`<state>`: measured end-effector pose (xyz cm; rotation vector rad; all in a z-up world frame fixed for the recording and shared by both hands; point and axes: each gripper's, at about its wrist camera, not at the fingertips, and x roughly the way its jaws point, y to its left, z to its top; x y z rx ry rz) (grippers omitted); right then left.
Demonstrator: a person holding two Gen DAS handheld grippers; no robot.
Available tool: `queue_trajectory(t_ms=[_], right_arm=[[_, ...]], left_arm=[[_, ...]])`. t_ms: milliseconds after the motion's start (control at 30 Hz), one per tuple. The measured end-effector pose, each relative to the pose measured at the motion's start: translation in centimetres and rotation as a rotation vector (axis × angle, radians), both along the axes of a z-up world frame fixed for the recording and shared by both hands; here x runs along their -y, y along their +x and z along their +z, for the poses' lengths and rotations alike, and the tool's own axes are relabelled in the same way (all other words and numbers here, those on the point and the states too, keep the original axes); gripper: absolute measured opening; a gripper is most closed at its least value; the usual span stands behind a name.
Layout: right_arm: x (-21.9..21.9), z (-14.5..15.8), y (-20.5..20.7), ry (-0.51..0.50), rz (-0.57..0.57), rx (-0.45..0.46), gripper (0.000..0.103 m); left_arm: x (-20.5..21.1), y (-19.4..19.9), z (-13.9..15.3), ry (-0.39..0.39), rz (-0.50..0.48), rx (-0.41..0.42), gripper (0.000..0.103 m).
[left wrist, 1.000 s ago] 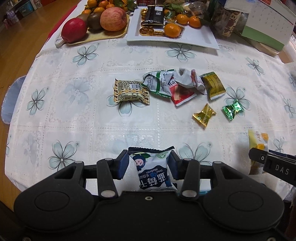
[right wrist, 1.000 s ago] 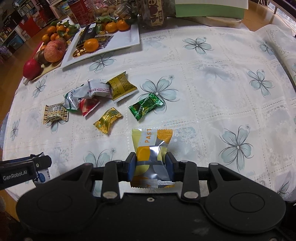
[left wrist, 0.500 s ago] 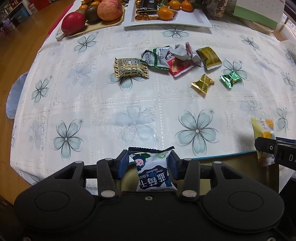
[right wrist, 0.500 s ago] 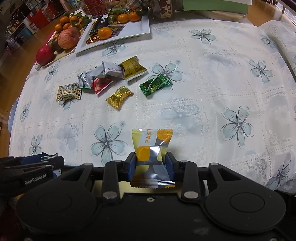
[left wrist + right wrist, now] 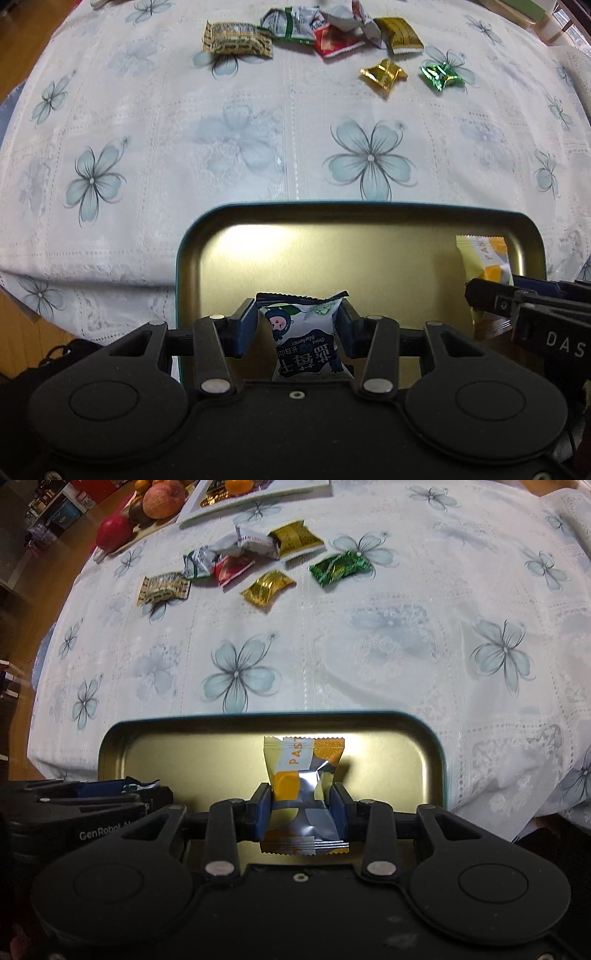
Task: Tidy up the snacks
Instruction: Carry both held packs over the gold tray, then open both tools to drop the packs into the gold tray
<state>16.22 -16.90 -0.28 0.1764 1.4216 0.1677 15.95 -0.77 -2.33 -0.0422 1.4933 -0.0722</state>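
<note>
My left gripper (image 5: 297,326) is shut on a white and blue blueberry snack packet (image 5: 308,339) and holds it over a gold tin tray (image 5: 369,221) with a teal rim. My right gripper (image 5: 301,806) is shut on a yellow and orange pastry packet (image 5: 303,775), also over the tray (image 5: 258,723). The pastry packet also shows at the right of the left wrist view (image 5: 484,258). Several loose snacks lie farther back on the tablecloth: a gold candy (image 5: 384,74), a green candy (image 5: 439,75), a patterned packet (image 5: 236,38), a red packet (image 5: 334,42).
The tray sits at the near edge of a table with a white flowered tablecloth (image 5: 258,140). In the right wrist view a board with an apple (image 5: 162,496) and a white plate with oranges (image 5: 258,491) stand at the far side. Wooden floor lies left.
Both grippers have drawn back toward the near table edge with their packets. The gold tray has come fully into view under them. The loose snacks now look farther away.
</note>
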Motion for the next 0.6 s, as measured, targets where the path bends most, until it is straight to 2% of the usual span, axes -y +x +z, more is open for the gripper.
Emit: queue_trajectory(t_ms=[233,400,600], right_arm=[[-1.5,-2.4,-1.7,0.030,0.050,-0.105,0.037],[-1.8,-2.9,-2.0,0.050,0.048,-0.138,0.037],[-1.7,-2.8,-1.7,0.048,0.036,-0.134,0.037]], left_arm=[[0.2,-0.4,-1.5,-0.017,-0.004,-0.083,0.052],[0.5,-0.2,-1.6,-0.011,-0.011,-0.082,0.053],[0.4,0.0,-1.5,0.001,-0.006,-0.077,0.053]])
